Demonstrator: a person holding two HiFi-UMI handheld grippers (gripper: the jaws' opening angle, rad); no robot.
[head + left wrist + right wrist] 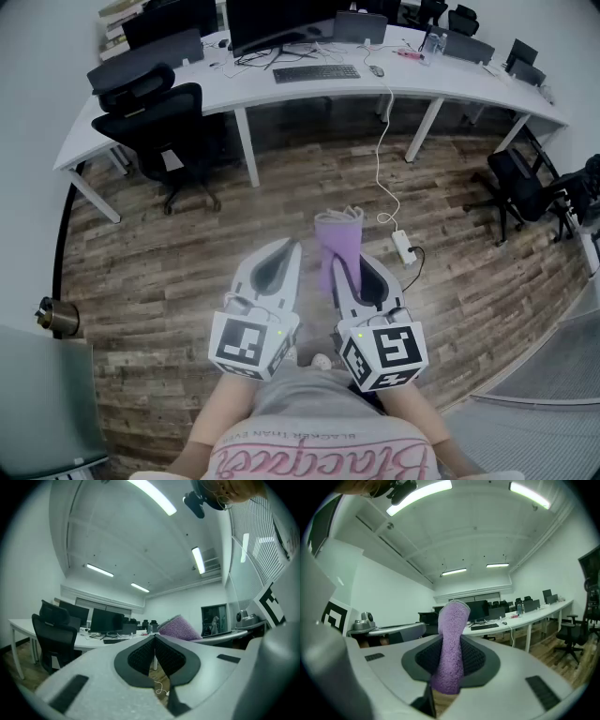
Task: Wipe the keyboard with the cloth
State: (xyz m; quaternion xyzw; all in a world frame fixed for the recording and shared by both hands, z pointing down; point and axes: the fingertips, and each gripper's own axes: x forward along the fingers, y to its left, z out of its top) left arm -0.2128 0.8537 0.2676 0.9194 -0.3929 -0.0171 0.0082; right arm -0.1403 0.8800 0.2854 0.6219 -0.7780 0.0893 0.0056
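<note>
My right gripper (349, 260) is shut on a purple cloth (338, 240), which sticks out past the jaws; in the right gripper view the cloth (451, 644) stands pinched between the dark pads. My left gripper (284, 251) is shut with nothing in it, its pads (140, 654) pressed together, and the cloth (179, 629) shows just to its right. Both are held above the wooden floor. The black keyboard (316, 73) lies far ahead on the long white desk (169, 101), in front of a monitor (277, 21); it also appears small in the right gripper view as the keyboard (484, 626).
A black office chair (159, 131) stands at the desk's left. A white cable runs down to a power strip (404, 247) on the floor. More chairs (525, 187) stand at the right. A mouse (376, 70) lies beside the keyboard.
</note>
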